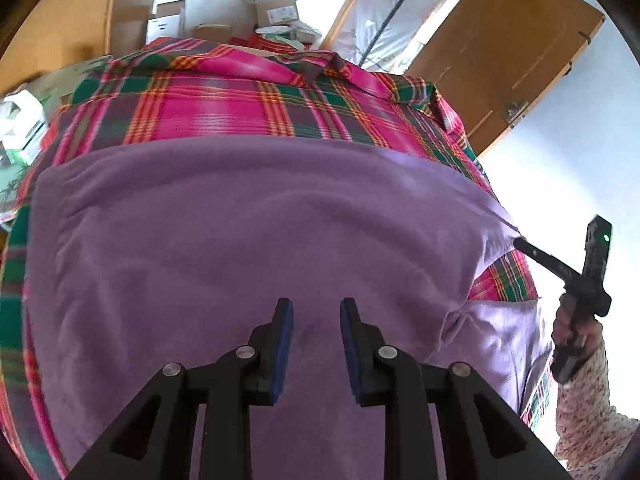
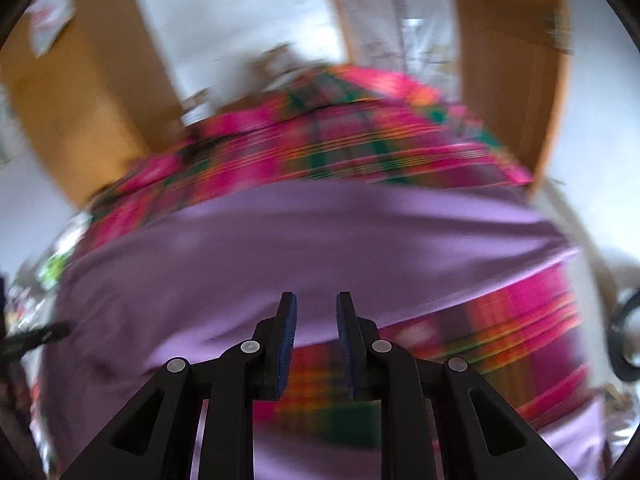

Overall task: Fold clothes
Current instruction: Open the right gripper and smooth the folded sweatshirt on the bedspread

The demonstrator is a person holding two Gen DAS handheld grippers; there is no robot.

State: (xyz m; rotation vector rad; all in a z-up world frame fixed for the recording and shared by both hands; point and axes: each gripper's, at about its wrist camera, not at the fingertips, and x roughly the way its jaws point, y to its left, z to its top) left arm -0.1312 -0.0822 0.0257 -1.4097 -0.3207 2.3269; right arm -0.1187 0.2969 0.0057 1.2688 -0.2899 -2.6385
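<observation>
Left wrist view: purple garment (image 1: 248, 240) is spread over the plaid cloth (image 1: 224, 96); left gripper (image 1: 316, 312) is held unclenched, empty, just above the garment. Right wrist view, blurred: right gripper (image 2: 316, 312) is parted, empty, over the garment's near edge.

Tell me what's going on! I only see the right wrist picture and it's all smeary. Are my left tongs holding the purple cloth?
Observer: No. The left tongs are open over the purple cloth, gripping nothing.
Operator: What's behind the checked blanket?
Observer: Cardboard boxes are piled by the wall past the plaid blanket.
Operator: Can you see my other tongs?
Observer: Yes. The right tongs point at the cloth's right edge, held by a hand in a flowery sleeve.
</observation>
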